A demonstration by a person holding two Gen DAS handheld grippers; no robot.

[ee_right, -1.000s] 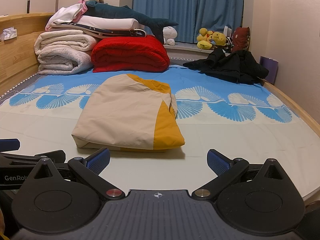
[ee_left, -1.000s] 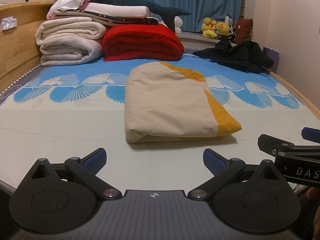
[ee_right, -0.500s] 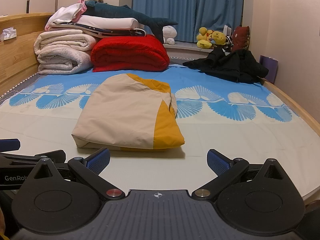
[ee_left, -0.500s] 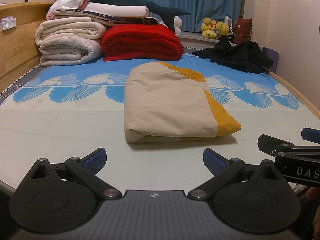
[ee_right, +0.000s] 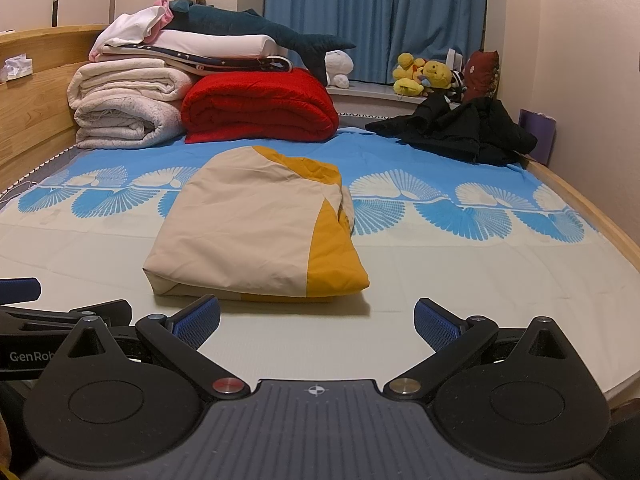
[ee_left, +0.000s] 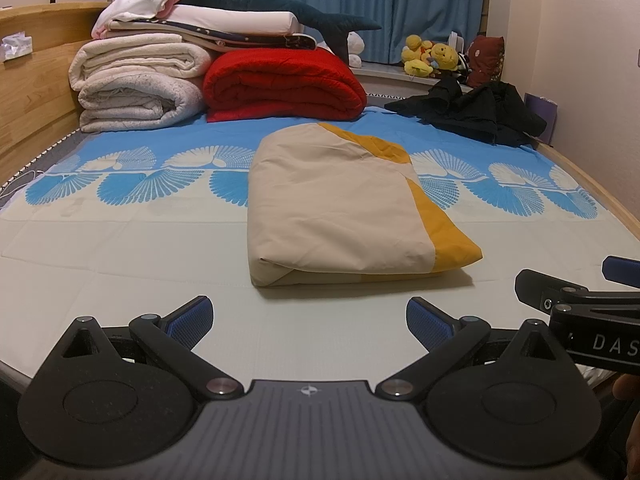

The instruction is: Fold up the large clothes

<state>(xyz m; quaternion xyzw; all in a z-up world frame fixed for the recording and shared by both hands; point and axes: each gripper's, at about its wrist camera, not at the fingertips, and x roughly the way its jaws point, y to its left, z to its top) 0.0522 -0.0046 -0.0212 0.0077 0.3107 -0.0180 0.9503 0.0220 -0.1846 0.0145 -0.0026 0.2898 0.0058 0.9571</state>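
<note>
Two grippers sit low at the near edge of the bed (ee_left: 120, 248), and both of yours are empty. Your left gripper (ee_left: 308, 316) has its jaws spread wide apart, blue pads facing each other over bare sheet; your right gripper (ee_right: 316, 318) is spread just as wide. Neither touches the folded garment (ee_left: 340, 212), a cream piece with a mustard-yellow band along its right side, which lies flat on the pale part of the sheet just ahead of you, near the middle of the bed.

Look for the writing on the gripper bodies: from the left wrist you can read "DAS" in pale letters on the side of the right gripper, cut off by the frame edge; from the right wrist, "GenRob" shows on the left gripper, also cut off.

Behind the garment sit a red blanket (ee_left: 284, 84), rolled white blankets (ee_left: 136, 84), a dark plush shark (ee_left: 280, 4) and a heap of black clothing (ee_left: 472, 112).
</note>
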